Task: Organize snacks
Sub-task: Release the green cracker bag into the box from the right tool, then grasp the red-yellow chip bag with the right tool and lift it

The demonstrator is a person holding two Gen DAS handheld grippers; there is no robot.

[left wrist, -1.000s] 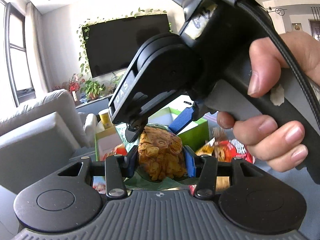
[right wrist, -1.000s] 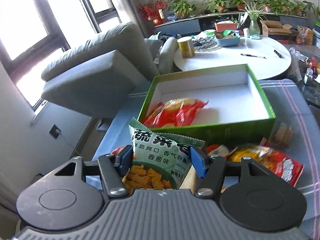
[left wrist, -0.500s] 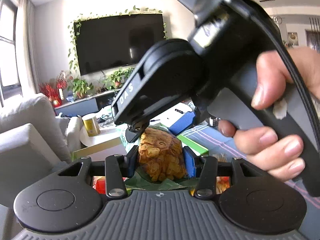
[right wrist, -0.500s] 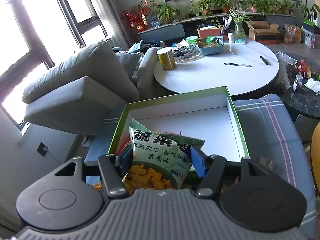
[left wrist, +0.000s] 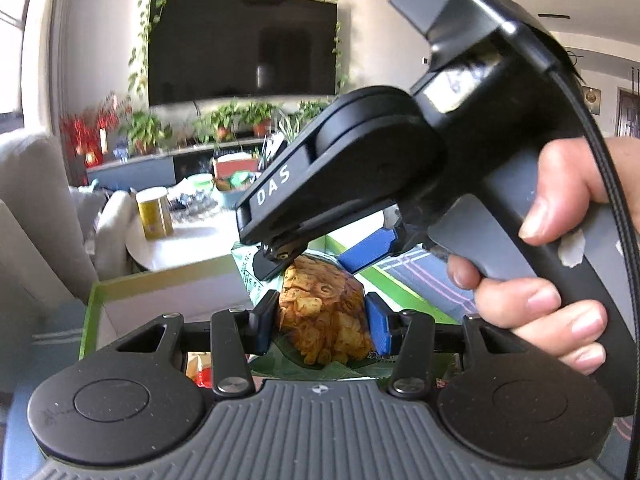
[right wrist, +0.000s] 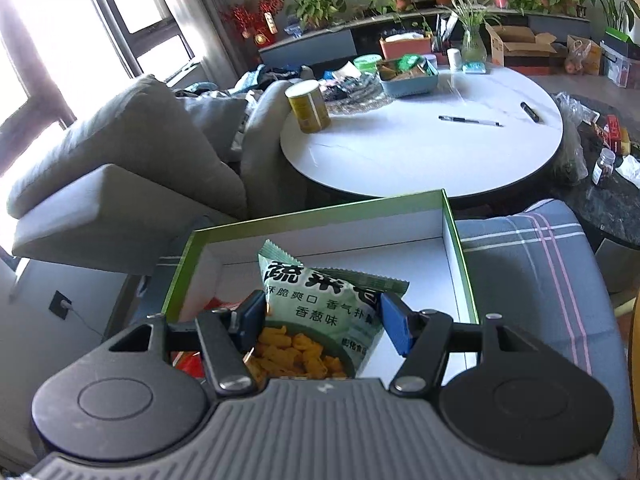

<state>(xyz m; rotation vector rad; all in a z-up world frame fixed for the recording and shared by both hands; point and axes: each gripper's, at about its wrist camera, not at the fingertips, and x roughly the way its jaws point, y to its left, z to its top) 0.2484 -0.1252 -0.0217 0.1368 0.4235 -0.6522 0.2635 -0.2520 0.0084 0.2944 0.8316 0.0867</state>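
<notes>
Snack bag (right wrist: 316, 312), pale green with printed chips, pinched between both pairs of blue fingers and hanging over the open green box (right wrist: 460, 248). In the right wrist view: right gripper (right wrist: 322, 320) at 6 o'clock, fingers (right wrist: 394, 326) pressed into the bag's two sides, printed top edge sticking up toward 12 o'clock, white box floor behind it. Red packet (right wrist: 188, 362) showing at 7 o'clock inside the box, partly hidden by the gripper frame. Round white table (right wrist: 420, 148) beyond at 12 o'clock, carrying a yellow can (right wrist: 308, 106), a blue basket (right wrist: 408, 78) and a pen (right wrist: 468, 121); grey sofa (right wrist: 132, 152) at 10 o'clock. In the left wrist view: left gripper (left wrist: 320, 322) at 6 o'clock, fingers (left wrist: 376, 330) clamped on the chip-printed part of the same bag (left wrist: 324, 320), green box rim (left wrist: 90, 312) at 8 o'clock. Right-hand tool filling 1 to 3 o'clock just above, bare hand (left wrist: 560, 276) wrapped round its handle. Dark television (left wrist: 240, 48) on the far wall at 11 o'clock.
</notes>
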